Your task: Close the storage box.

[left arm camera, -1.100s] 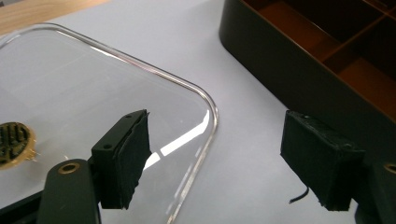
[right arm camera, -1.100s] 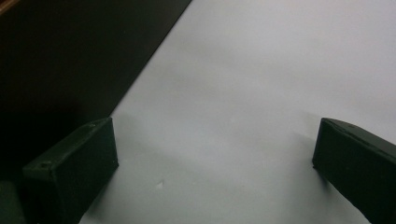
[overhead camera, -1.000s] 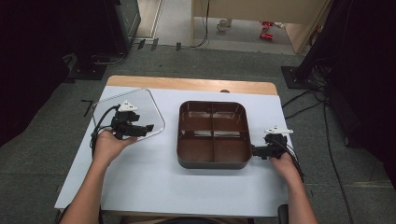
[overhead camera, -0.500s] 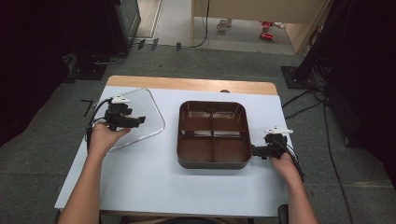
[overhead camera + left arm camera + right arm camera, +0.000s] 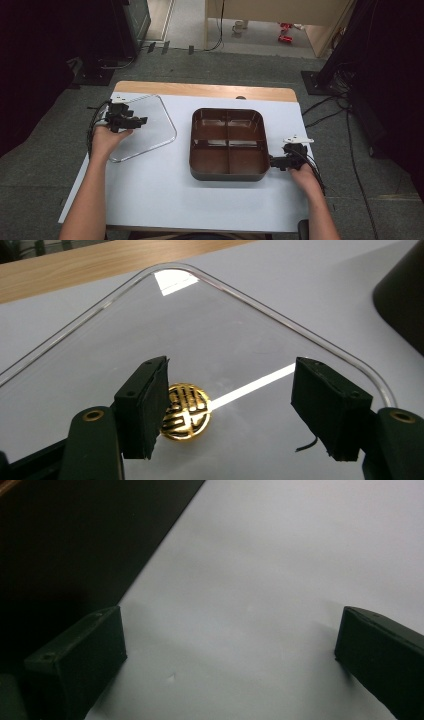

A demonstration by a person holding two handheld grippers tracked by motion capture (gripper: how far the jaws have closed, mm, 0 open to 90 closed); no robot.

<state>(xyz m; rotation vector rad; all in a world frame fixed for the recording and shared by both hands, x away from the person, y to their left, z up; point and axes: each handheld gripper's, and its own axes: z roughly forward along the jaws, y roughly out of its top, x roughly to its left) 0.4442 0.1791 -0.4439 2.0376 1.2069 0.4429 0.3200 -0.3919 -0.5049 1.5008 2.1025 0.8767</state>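
Since I had slid the clear flat plastic lid (image 5: 142,127) left, my left gripper (image 5: 227,412) and right gripper (image 5: 230,670) both gaped wide, leaving the brown four-part tray (image 5: 228,144) uncovered.

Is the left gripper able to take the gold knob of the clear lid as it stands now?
Probably yes. The left gripper is open above the lid, and the gold knob lies just inside one jaw with nothing between. It likely needs only to centre slightly and close.

Both forearms are showing bare, with no sleeves. The left gripper (image 5: 131,120) and right gripper (image 5: 274,161) are black, trailing black cables — each topped by a pale plate. Blocky jaws are carrying round brass-ringed screw holes.
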